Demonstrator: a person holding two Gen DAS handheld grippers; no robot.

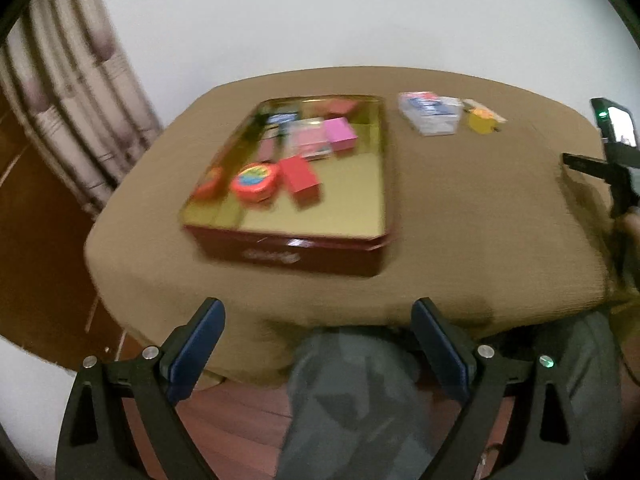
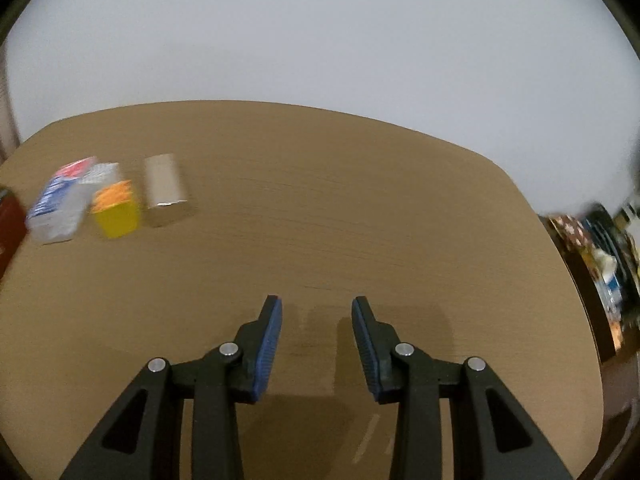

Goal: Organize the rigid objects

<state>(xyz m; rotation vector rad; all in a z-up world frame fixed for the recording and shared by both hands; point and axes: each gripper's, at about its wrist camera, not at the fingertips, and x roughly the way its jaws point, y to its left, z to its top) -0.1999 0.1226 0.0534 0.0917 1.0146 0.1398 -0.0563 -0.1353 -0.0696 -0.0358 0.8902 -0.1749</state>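
While both views are smeared by motion blur, the layout can still be read. A table draped in a tan cloth (image 1: 460, 208) is seen against a plain white wall, with a red tin (image 1: 288, 252) lying open on it toward the left. Inside the tin, on its gold floor, a round red container with a multicoloured lid (image 1: 256, 182) is placed near the front, with a red box (image 1: 300, 180) just beside it on the right; a pink box (image 1: 340, 133) and several flatter packets, too blurred to be named, are gathered farther back. Outside the tin, to its right and near the far edge, a clear-wrapped blue and white packet (image 2: 60, 204), a yellow box with an orange top (image 2: 116, 208) and a tan box (image 2: 166, 190) are lined up close together.

The left gripper (image 1: 318, 344) is held over the near table edge, above a person's grey-clad leg (image 1: 352, 400), its jaws spread wide with nothing between them. The right gripper (image 2: 316, 344) is held over bare cloth, well apart from the three loose items; its jaws are drawn fairly close yet a clear gap is left, and nothing is pinched.
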